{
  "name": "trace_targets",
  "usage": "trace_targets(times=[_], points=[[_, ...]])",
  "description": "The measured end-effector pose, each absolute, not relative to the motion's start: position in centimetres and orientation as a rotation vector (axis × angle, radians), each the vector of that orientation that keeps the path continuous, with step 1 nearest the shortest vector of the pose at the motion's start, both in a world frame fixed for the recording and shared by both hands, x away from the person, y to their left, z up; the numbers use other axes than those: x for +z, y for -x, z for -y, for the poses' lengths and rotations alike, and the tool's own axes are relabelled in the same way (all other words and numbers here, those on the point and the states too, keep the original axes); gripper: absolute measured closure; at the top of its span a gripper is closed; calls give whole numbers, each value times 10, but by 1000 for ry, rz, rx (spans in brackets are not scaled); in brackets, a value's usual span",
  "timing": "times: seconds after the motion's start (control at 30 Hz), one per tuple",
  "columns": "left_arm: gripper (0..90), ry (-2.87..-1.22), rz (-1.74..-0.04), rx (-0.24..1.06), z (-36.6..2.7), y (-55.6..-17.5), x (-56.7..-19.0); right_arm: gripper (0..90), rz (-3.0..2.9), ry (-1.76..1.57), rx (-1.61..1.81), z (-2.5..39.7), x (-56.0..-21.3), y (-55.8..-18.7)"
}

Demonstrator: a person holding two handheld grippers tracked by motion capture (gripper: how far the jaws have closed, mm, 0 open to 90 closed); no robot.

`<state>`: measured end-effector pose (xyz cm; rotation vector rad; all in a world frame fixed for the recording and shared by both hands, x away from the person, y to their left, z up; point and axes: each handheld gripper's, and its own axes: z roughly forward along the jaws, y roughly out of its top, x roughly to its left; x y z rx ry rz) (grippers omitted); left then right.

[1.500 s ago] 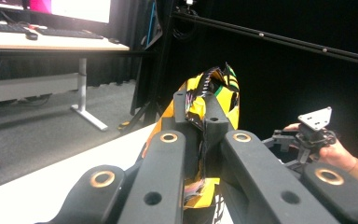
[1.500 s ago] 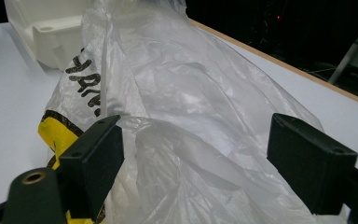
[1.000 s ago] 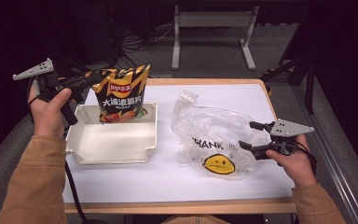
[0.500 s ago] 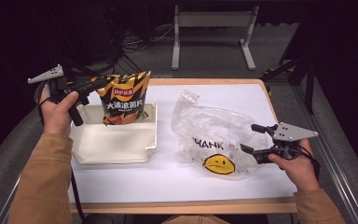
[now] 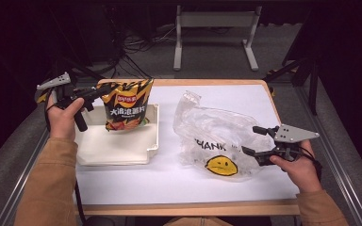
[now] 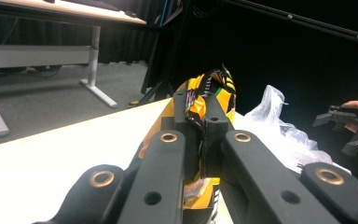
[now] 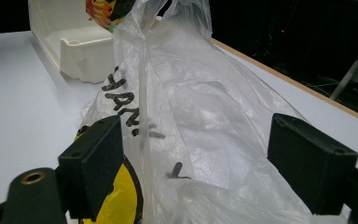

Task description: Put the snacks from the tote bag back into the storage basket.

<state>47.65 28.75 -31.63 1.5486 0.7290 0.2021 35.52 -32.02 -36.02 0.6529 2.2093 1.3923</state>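
Near right: my right gripper [image 5: 254,141] stands spread at the one plastic bag [image 5: 217,136]. Farther left: my left gripper [image 5: 104,89] pinches the single chip packet [image 5: 125,104] above the one white tray [image 5: 118,143]. Risk: a thin grip on the packet's edge may slip, and the limp bag mouth may collapse.

I see the white rectangular plastic tray [image 5: 122,146] left of the clear crinkled plastic bag [image 5: 217,132], both on the white wooden-edged table [image 5: 169,183].
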Motion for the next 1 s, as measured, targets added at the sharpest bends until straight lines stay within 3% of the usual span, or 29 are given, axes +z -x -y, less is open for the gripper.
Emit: trace_targets(times=[1.0], points=[[869, -1540, -773, 144, -286, -500, -342, 186, -2229, -644, 1379, 319, -362, -355]])
